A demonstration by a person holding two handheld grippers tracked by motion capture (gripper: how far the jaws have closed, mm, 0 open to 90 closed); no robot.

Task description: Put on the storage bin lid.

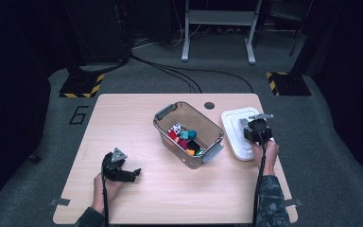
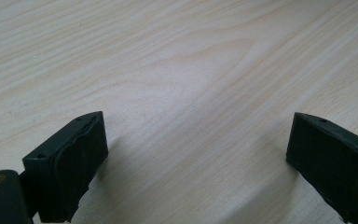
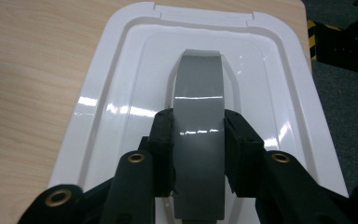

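- The right gripper (image 3: 199,140) pinches the grey handle (image 3: 199,107) of the white lid (image 3: 98,107), one black jaw pressed against each side of the handle
- In the right gripper view the handle rises as a curved grey band straight ahead of the jaws, along the middle of the lid, and the lid's glossy rim spreads out to both sides of the gripper
- From the high view the right gripper (image 1: 257,128) stands over the lid (image 1: 230,124), which sits at the right end of the table (image 1: 123,118), with the person's right hand (image 1: 266,152) just behind the gripper
- The clear box (image 1: 188,135) stands just to the left of the right gripper, close beside the lid; it is open on top and holds a heap of small coloured blocks (image 1: 185,139)
- The box has a grey latch at each end, and the nearer latch lies close to the lid's edge
- The left gripper (image 2: 196,149) has its jaws spread wide, with bare wooden tabletop between and ahead of them and nothing held
- From the high view the left gripper (image 1: 120,171) is low over the near left part of the table, well apart from the box, which lies off to its right and farther from the person
- The left hand (image 1: 105,185) grips it from behind
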